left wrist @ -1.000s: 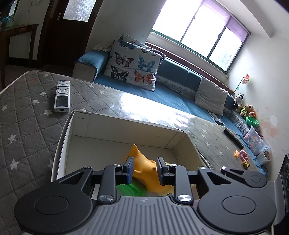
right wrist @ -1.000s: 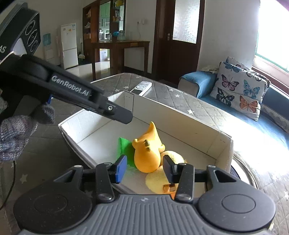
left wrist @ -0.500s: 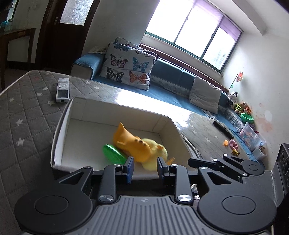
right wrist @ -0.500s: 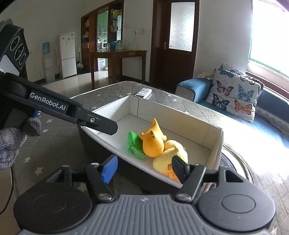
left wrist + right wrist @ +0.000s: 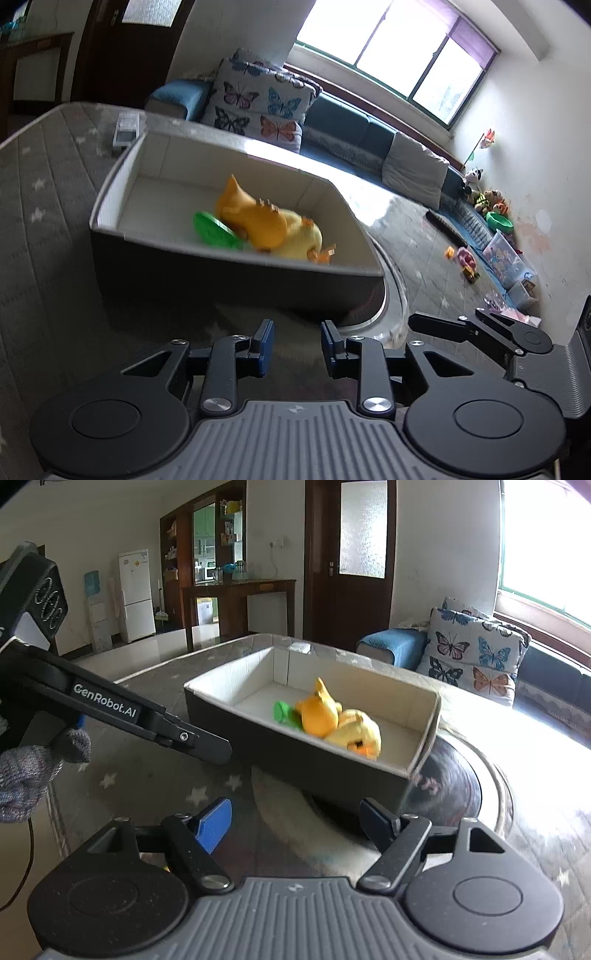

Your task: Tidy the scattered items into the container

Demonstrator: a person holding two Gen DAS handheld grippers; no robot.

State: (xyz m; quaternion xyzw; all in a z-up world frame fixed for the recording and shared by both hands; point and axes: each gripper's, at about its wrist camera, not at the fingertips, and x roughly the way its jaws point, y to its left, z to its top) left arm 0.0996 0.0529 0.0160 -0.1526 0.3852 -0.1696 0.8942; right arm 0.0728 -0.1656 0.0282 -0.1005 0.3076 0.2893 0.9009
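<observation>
While the quilted grey star-print table cover (image 5: 147, 786) filled most of the lower part of both views, the container (image 5: 314, 764), an open rectangular box with dark outer walls and a pale lining, stood on it ahead of both grippers. Behind it ran a blue sofa (image 5: 343, 136) under a bright window (image 5: 399, 48), with a butterfly-print cushion (image 5: 258, 107) propped at its near end. A round glass-topped stand (image 5: 472, 786) showed beside the box's right end in the right wrist view.

Inside the box, three items lay together toward the middle of the floor: an orange plush toy (image 5: 251, 218), a yellow plush toy (image 5: 301, 238) touching it on the right, and a green flat disc-shaped piece (image 5: 214, 232) touching the orange one on the left. A remote control (image 5: 125, 129) lay on the cover just beyond the box's far left corner.

Short of the box's near wall, the left gripper (image 5: 295, 347) hung over the cover, its jaws a narrow gap apart with nothing between them. To its right, the right gripper (image 5: 295, 823) was also short of the near wall; its jaws had just been spreading and stood wide, blue pad showing on the left finger, with only bare table cover between them. A gloved hand (image 5: 33, 771) in grey knit held the left gripper at the left edge of the right wrist view.

Farther along the table, small scattered toys (image 5: 461, 258) lay well apart from the box, too small to name.
</observation>
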